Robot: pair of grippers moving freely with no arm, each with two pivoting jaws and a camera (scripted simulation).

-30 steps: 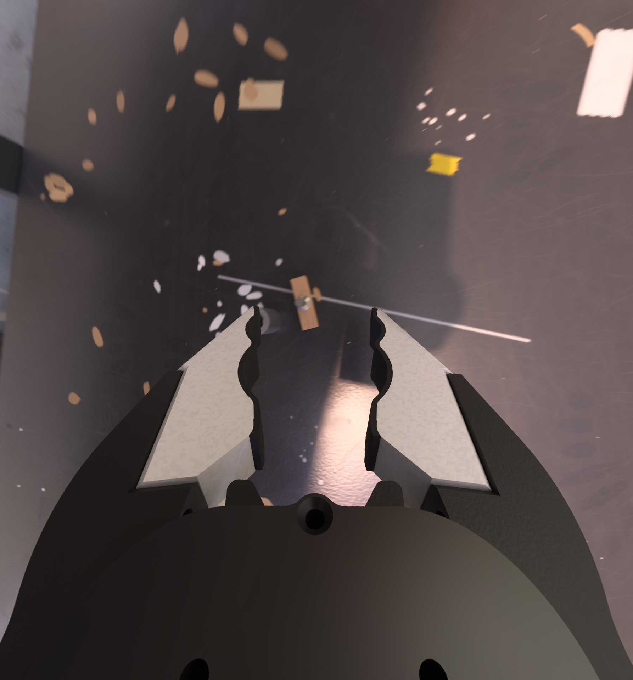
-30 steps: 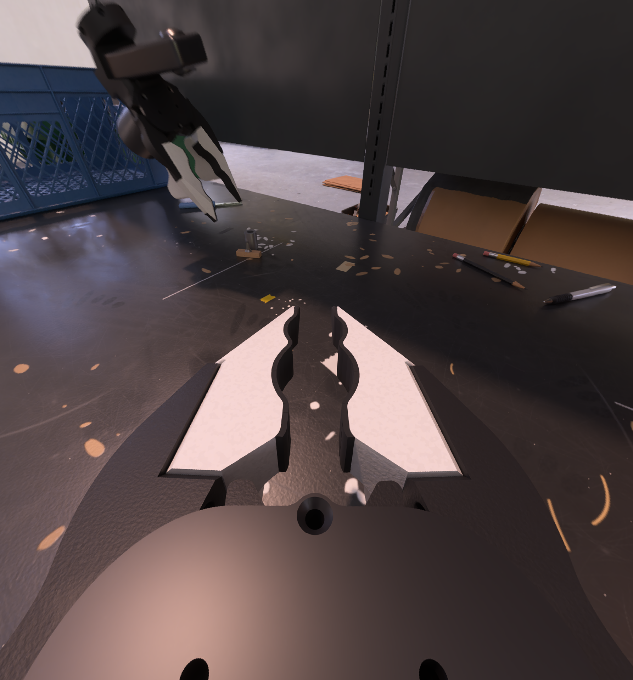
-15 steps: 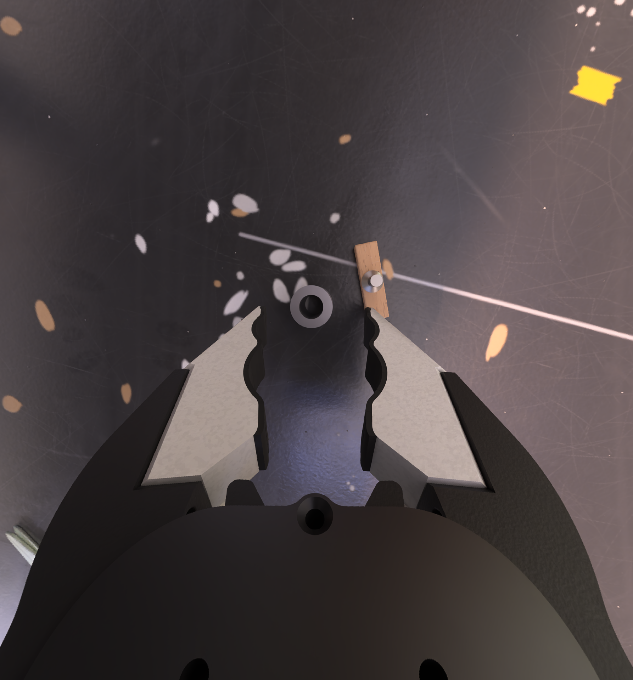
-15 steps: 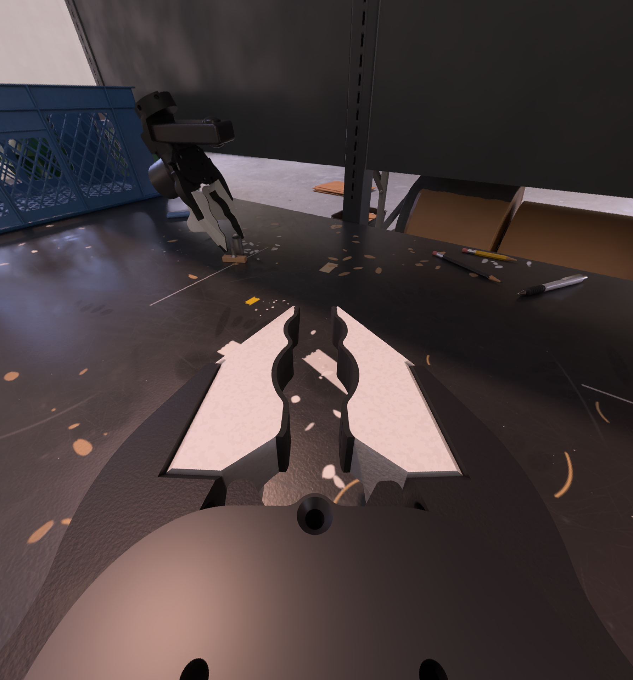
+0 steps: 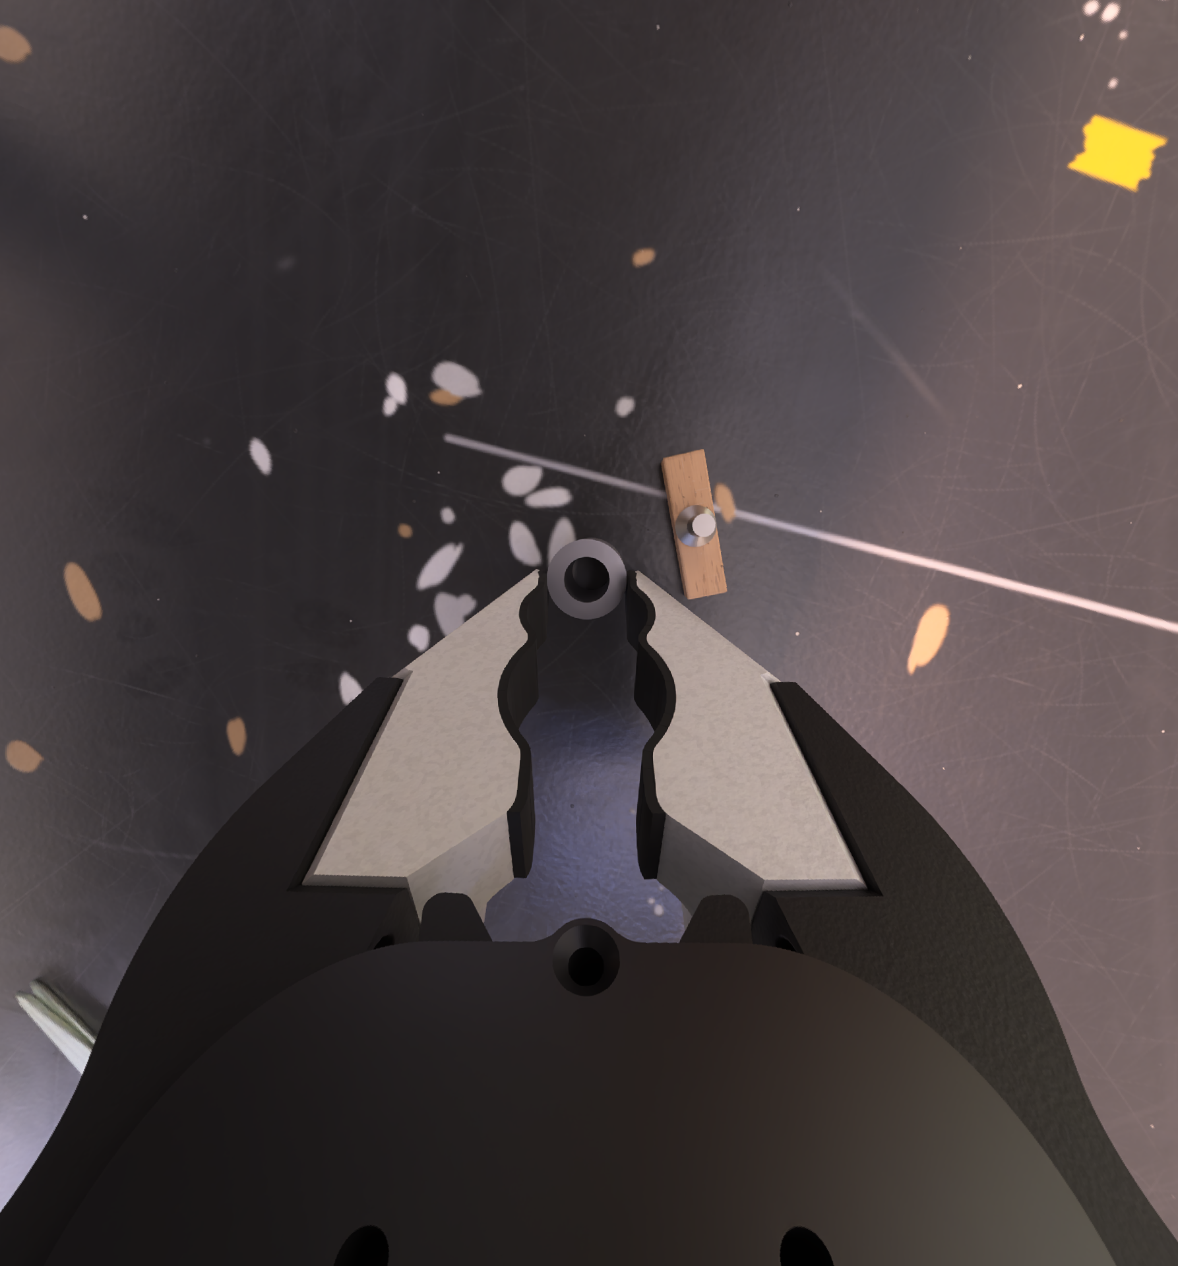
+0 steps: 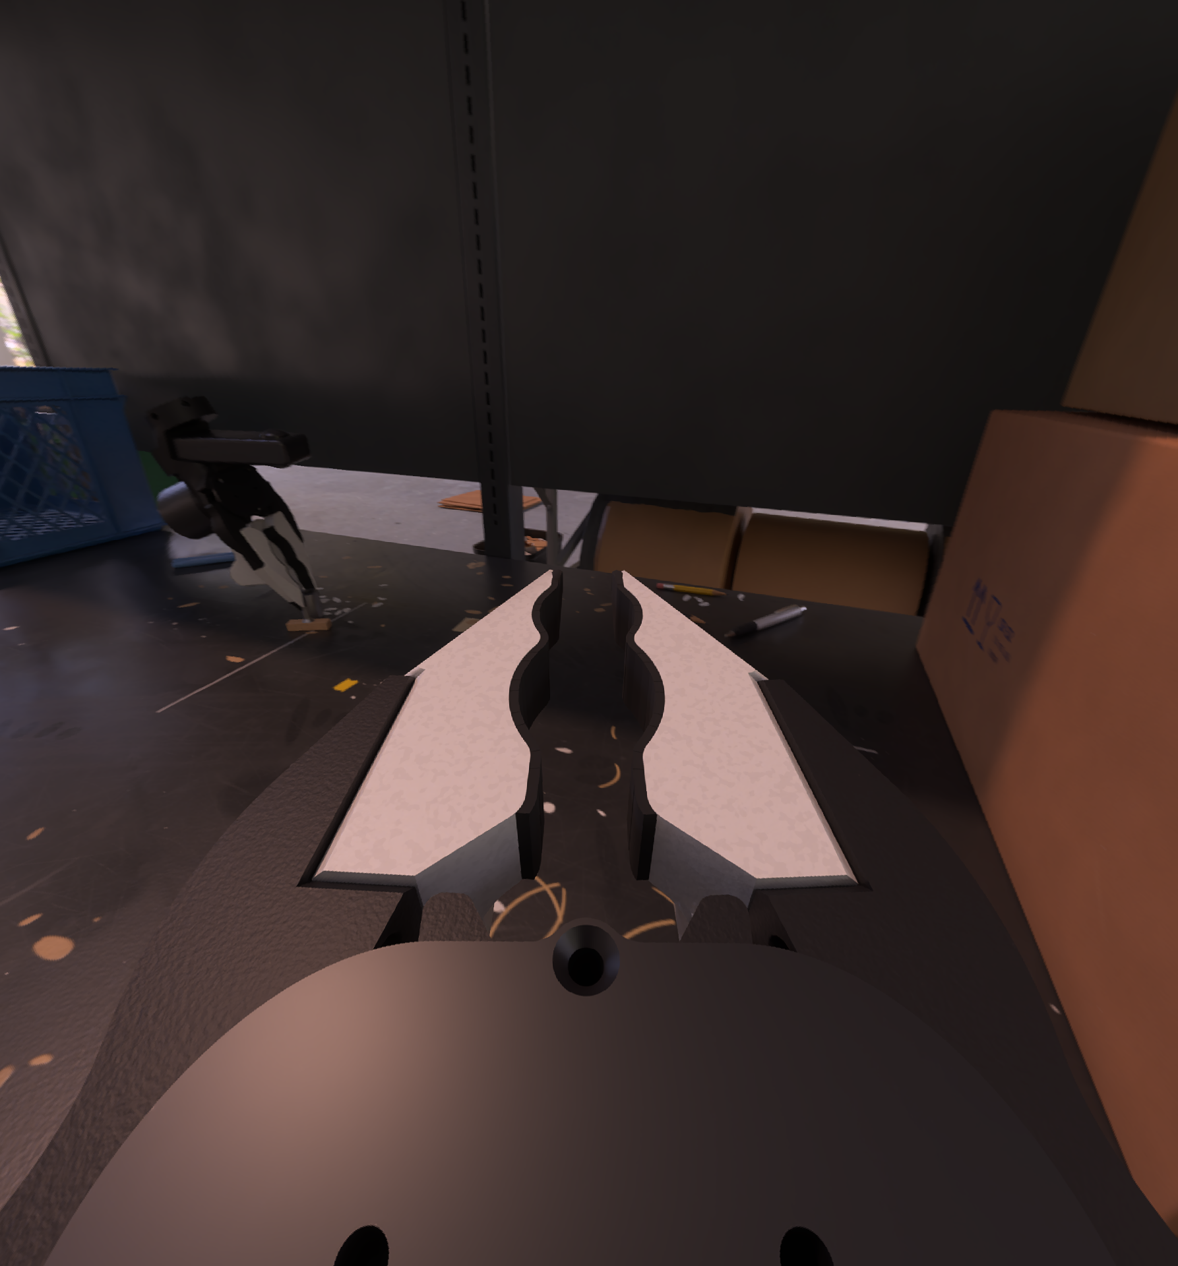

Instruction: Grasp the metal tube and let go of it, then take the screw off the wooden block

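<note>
In the left wrist view I look straight down on the dark table. The metal tube (image 5: 586, 608) stands upright, its open end facing me. My left gripper (image 5: 586, 579) is shut on it, with both fingertips against its sides. Just to the right lies the small wooden block (image 5: 685, 479) with the screw (image 5: 701, 526) standing in its middle. In the right wrist view, the left gripper (image 6: 305, 603) shows far off to the left, tips down beside the block (image 6: 309, 624). My right gripper (image 6: 590, 582) hovers low over the table, jaws a narrow gap apart and empty.
A yellow tape scrap (image 5: 1115, 152) and a thin white line (image 5: 915, 558) mark the table among paint flecks. A blue crate (image 6: 31, 473) stands far left. A large cardboard box (image 6: 1086, 685) rises close on the right. A marker (image 6: 768, 620) and a pencil (image 6: 689, 589) lie ahead.
My left gripper came down over the tube and its fingers closed in on it. My right gripper moved right and tilted up, and the cardboard box came into view.
</note>
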